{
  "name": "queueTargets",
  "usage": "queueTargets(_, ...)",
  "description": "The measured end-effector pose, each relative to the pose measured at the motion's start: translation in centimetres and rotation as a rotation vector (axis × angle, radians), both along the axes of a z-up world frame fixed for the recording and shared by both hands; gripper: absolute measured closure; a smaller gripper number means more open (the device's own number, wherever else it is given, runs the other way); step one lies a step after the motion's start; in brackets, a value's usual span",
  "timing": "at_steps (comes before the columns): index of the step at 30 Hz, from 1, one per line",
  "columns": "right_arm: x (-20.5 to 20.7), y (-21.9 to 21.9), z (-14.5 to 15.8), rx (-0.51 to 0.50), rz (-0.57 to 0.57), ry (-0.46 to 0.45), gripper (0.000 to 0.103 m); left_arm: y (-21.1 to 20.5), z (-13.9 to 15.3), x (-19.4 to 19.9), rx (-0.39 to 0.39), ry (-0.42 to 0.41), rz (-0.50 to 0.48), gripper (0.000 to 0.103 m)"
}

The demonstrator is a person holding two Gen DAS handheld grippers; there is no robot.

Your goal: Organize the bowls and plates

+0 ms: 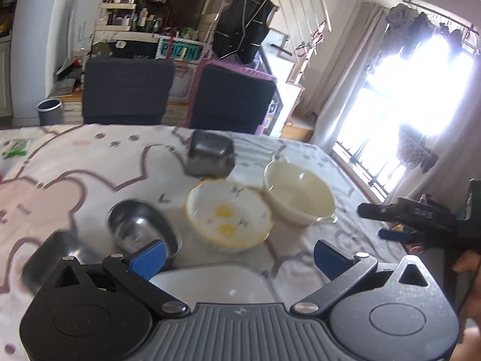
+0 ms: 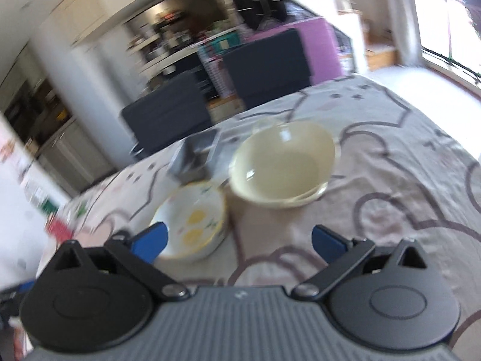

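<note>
Two grippers, jaws wide, nothing between them. Left gripper hovers over the counter; right gripper likewise. Landmark: yellow-rimmed bowl, mid counter. Cream glass bowl touches its right side, metal bowl sits left of it, square metal tin behind it, white plate in front.

2 dark chairs face the table — a bright window glares at right.
</note>
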State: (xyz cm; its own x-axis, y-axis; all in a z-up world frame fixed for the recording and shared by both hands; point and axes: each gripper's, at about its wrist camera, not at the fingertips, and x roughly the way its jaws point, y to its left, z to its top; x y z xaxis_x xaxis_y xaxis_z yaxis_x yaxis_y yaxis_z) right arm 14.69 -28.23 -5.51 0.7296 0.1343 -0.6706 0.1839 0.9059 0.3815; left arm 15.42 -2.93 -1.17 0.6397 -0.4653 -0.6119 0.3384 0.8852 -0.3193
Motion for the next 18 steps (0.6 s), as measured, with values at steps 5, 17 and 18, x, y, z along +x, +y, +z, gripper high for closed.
queueTargets(5, 2.5, -3.4, -1.5, 0.116, -0.163, 0.068, 0.000, -3.3, 0.6, 2.9, 0.015, -0.036, -0.019, 0.000)
queueTargets(17, 9.3, -8.6, -5.0, 0.197, -0.313, 0.082, 0.034, -9.8, -0.7, 12.7, 0.025, -0.035, -0.065, 0.002)
queueTargets(18, 9.6, -8.9, -5.2, 0.198, -0.313, 0.086, 0.039, -10.1, -1.0, 13.7, 0.002, -0.029, -0.065, 0.003)
